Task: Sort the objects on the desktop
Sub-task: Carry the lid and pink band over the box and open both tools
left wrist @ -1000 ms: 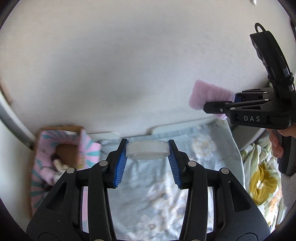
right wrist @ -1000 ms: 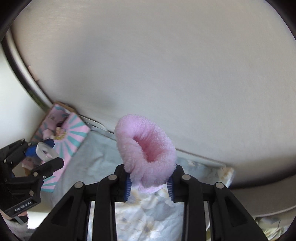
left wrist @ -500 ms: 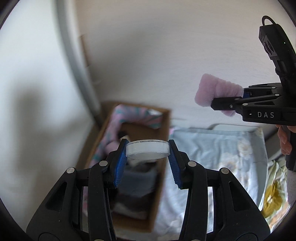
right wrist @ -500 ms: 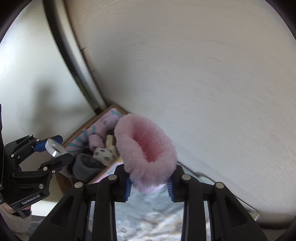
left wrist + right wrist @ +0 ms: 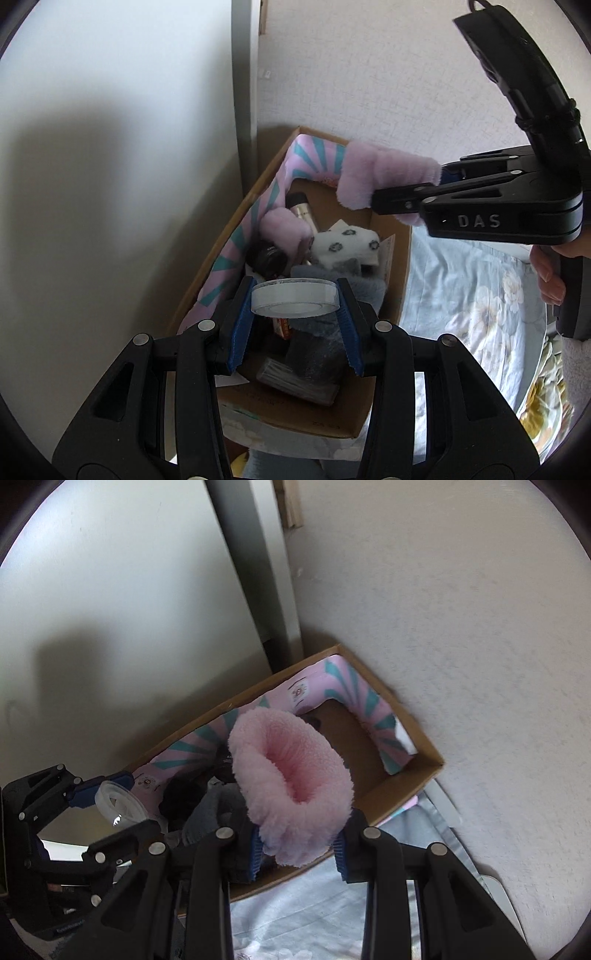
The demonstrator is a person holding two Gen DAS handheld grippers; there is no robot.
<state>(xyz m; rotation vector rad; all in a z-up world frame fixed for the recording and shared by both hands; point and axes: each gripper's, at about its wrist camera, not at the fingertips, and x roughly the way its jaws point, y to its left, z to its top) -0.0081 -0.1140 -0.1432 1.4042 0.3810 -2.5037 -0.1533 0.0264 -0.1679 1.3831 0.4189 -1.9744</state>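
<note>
Both hands had swung over from the floral bedsheet (image 5: 476,295) until the left tongs (image 5: 295,308), clamped on a clear tape roll (image 5: 294,298), and the right tongs (image 5: 300,849), clamped on a fluffy pink sock (image 5: 291,775), hung above the open cardboard box (image 5: 369,419) of sorted items, likely ready for dropping in.

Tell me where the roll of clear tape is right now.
The roll of clear tape is clamped in the left gripper, held above the near end of the cardboard box; in the right wrist view it shows at far left.
</note>
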